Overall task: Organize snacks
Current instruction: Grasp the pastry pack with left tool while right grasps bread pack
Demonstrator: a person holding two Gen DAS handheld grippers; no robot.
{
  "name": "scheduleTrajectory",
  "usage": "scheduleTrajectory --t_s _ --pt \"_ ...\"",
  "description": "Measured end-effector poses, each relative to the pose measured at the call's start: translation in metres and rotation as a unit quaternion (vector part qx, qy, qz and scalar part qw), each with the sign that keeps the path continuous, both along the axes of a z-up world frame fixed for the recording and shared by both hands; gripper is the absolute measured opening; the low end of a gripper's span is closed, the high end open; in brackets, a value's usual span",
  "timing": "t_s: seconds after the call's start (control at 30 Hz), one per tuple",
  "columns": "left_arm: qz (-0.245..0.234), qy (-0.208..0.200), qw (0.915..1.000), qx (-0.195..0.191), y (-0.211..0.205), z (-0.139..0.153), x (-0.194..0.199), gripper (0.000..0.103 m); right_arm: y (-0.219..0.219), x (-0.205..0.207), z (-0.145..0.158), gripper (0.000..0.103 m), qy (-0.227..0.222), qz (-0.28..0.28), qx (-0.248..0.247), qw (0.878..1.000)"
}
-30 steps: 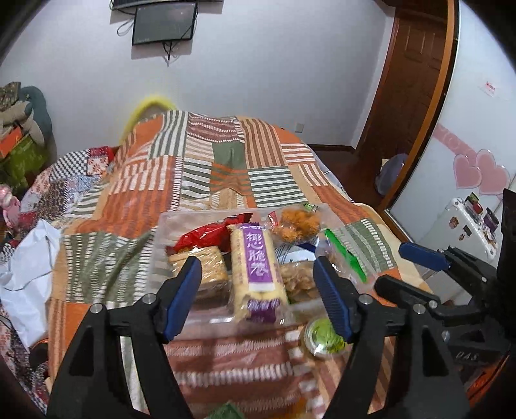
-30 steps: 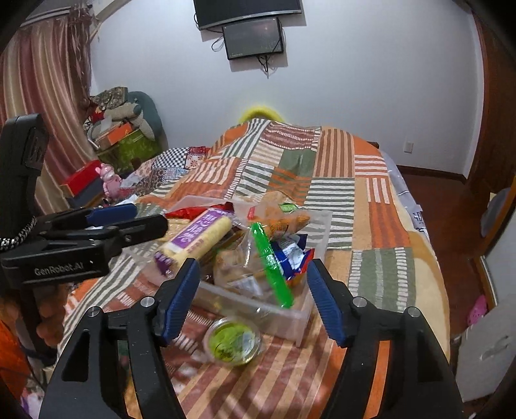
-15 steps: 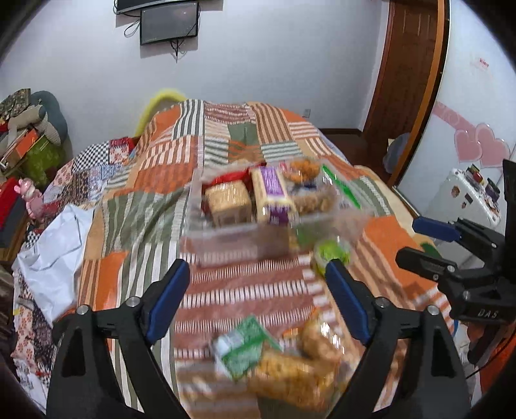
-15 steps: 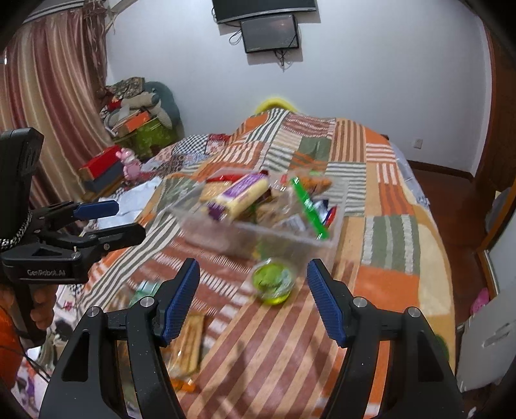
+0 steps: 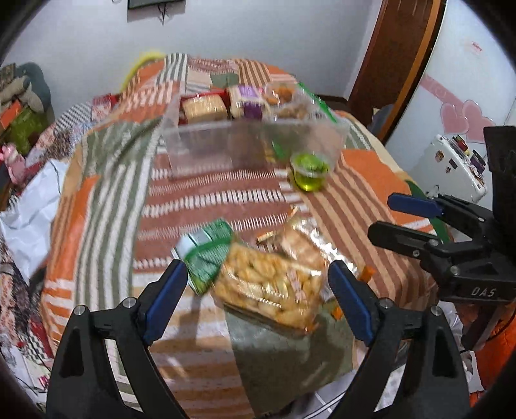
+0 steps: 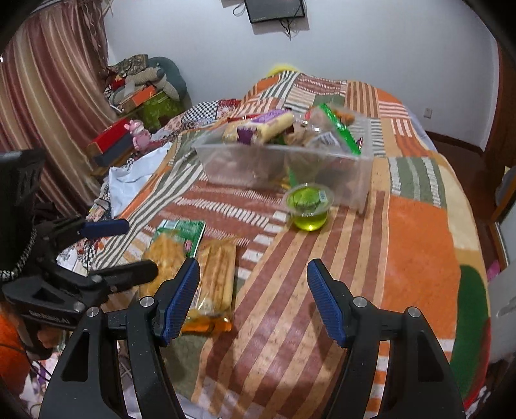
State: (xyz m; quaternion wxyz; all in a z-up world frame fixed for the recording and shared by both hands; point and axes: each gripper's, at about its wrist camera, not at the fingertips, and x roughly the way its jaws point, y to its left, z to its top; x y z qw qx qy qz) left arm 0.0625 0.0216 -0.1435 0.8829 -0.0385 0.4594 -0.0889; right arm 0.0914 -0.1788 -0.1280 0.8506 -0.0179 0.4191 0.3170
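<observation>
Left gripper (image 5: 258,285): released, above cracker packets (image 5: 271,287)
Right gripper (image 6: 253,298): released, empty
Jelly cup (image 6: 308,206): beside clear bin (image 6: 361,167)

Home bedroom, lived-in and cluttered.

I'm working over a bed covered by a striped patchwork blanket (image 6: 419,251) in orange, green and brown. A dark wall-mounted screen (image 6: 274,9) with dangling cables hangs on the white far wall. Pink-brown striped curtains (image 6: 48,96) run along the left, with piled boxes and soft toys (image 6: 142,87) in the far-left corner. A wooden door frame (image 5: 403,58) stands on the right, near a white panel with pink heart stickers (image 5: 464,119) and a small white fridge (image 5: 458,164) carrying magnets. Snack packets lie on the bedding near a clear plastic bin (image 6: 283,167).
</observation>
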Motion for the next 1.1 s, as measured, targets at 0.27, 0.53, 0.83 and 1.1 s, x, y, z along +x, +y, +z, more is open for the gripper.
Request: scheduleTrajectory --t_s 0.27,0.53,0.83,1.1 --pt "-0.01 0.028 0.9988 -0.038 -0.001 -0.022 0.004 0.089 0.005 -0.006 -0.01 0.066 0.016 0.001 -0.006 1.0" --pt "-0.005 0.014 0.9985 -0.053 0.005 -0.029 0.003 0.078 0.016 -0.008 -0.016 0.066 0.03 0.012 -0.009 0.999" --pt "0.038 -0.019 0.9974 -0.058 0.033 -0.009 -0.001 0.077 0.04 -0.005 -0.027 0.066 0.036 0.036 -0.022 0.998" --pt "0.053 -0.037 0.9964 -0.055 0.037 0.001 0.006 0.077 0.048 0.005 -0.038 0.04 0.055 0.045 -0.016 0.997"
